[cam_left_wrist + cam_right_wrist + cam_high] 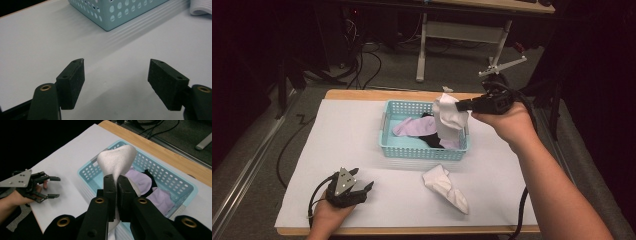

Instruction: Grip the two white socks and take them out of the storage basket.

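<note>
Left gripper rests on the white surface, fingers spread wide and empty, well short of the basket. Loose white sock lies on the surface in front of the basket. Right gripper is clamped on a white sock, which hangs long-axis down over the basket's right end.

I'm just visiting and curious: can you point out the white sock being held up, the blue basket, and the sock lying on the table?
held white sock (447, 114), high view, its hanging middle.
blue basket (422, 151), high view, near wall.
loose white sock (446, 187), high view, its middle.
</note>
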`<state>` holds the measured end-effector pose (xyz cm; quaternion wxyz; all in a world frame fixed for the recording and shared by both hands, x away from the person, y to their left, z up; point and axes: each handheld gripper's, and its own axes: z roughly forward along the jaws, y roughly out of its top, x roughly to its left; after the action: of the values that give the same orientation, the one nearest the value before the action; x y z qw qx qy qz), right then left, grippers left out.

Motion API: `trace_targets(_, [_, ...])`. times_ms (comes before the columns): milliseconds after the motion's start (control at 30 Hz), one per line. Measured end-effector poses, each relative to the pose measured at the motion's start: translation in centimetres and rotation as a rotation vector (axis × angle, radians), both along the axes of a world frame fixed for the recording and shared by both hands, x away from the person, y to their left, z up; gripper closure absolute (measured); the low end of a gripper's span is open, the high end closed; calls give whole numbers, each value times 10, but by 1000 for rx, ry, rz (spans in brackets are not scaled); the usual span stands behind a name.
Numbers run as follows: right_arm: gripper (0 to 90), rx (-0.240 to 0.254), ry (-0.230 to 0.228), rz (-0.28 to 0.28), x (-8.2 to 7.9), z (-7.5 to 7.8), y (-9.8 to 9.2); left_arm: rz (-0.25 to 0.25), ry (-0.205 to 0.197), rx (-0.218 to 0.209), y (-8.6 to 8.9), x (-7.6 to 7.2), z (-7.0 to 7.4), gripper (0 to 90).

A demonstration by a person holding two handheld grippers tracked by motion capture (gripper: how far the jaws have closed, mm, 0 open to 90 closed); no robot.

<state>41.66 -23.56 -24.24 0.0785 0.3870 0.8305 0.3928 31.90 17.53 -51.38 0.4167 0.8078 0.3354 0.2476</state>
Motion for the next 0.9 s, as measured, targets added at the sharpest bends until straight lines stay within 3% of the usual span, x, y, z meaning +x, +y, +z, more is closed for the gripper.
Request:
trace_targets(333, [869,22,-39,31,-37,9,-5,4,-1,3,-1,0,0,303])
trace_targets(900, [869,35,-32,69,-84,-19,-11,13,-9,-4,0,0,0,302])
